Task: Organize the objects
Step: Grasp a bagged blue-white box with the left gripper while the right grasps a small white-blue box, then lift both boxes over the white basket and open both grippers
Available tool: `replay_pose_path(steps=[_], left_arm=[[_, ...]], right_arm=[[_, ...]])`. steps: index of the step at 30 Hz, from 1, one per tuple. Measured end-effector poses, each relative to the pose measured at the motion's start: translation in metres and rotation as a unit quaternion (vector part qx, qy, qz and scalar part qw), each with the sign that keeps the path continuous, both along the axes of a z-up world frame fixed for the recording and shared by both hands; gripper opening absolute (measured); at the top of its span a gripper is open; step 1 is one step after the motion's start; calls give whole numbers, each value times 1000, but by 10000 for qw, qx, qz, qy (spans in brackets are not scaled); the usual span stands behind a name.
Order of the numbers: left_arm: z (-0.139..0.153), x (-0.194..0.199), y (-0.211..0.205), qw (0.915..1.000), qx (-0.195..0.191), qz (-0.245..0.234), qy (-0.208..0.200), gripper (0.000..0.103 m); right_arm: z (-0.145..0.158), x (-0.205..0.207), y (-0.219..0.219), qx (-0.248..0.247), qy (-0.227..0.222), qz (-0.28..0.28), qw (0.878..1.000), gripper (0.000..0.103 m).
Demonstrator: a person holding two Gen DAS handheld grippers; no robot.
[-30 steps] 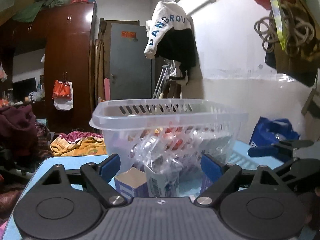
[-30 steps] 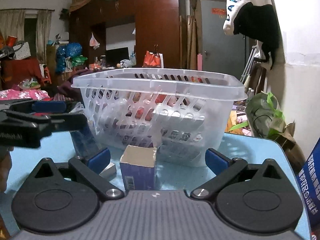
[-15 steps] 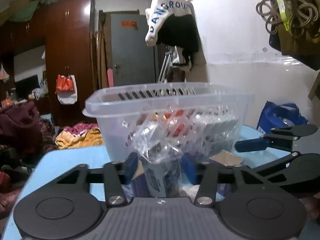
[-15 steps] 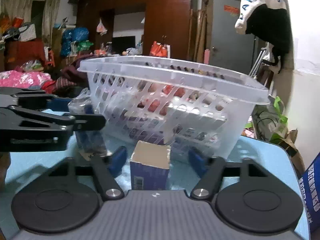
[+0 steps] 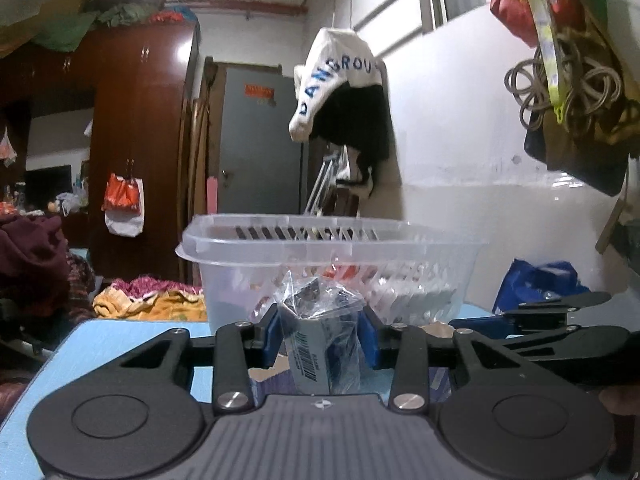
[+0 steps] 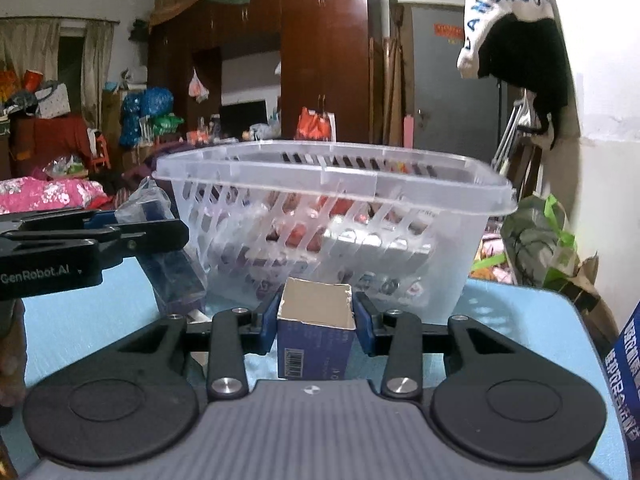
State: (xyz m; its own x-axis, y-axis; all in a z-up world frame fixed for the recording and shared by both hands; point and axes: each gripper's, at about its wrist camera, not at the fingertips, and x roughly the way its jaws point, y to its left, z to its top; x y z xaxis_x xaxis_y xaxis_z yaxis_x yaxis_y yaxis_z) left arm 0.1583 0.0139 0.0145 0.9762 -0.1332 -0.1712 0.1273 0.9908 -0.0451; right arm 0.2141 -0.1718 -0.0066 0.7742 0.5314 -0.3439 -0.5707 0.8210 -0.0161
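Note:
A clear slotted basket (image 5: 320, 240) (image 6: 332, 176) holding several packets stands on the light-blue table (image 5: 120, 340). In front of it, my left gripper (image 5: 320, 336) is shut on a small box wrapped in a clear plastic bag (image 5: 320, 356), blue pads pressed to both its sides. From the right wrist view that gripper (image 6: 132, 236) holds the bagged box (image 6: 172, 272) raised and tilted at the left. My right gripper (image 6: 316, 328) is closing on an open-topped blue carton (image 6: 316, 344) that stands upright, pads touching both its sides.
A blue bag (image 5: 536, 284) sits at the table's right end and a blue printed packet (image 6: 628, 368) lies at the right edge. Beyond the table corner is a green-tied sack (image 6: 536, 240). Clothes and bags hang on the wall to the right.
Both grippers went from wide open to closed: the left onto the bagged box, the right onto the blue carton. The bagged box now sits higher against the basket.

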Motion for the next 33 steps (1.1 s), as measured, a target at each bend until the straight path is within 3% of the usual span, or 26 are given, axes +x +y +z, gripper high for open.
replay_pose_path(steps=[7, 13, 28, 33], left_arm=[[1, 1, 2, 9999, -112, -33, -34, 44], [-1, 8, 15, 9982, -523, -243, 165, 44], [-3, 8, 18, 9975, -606, -327, 182, 44], [-3, 7, 21, 9965, -687, -445, 168, 44]], right_arm=[[4, -3, -6, 198, -244, -88, 9995, 43], [5, -4, -6, 246, -341, -106, 9991, 43], [4, -11, -8, 324, -528, -112, 9980, 43], [5, -17, -18, 606, -713, -271, 9952, 43]])
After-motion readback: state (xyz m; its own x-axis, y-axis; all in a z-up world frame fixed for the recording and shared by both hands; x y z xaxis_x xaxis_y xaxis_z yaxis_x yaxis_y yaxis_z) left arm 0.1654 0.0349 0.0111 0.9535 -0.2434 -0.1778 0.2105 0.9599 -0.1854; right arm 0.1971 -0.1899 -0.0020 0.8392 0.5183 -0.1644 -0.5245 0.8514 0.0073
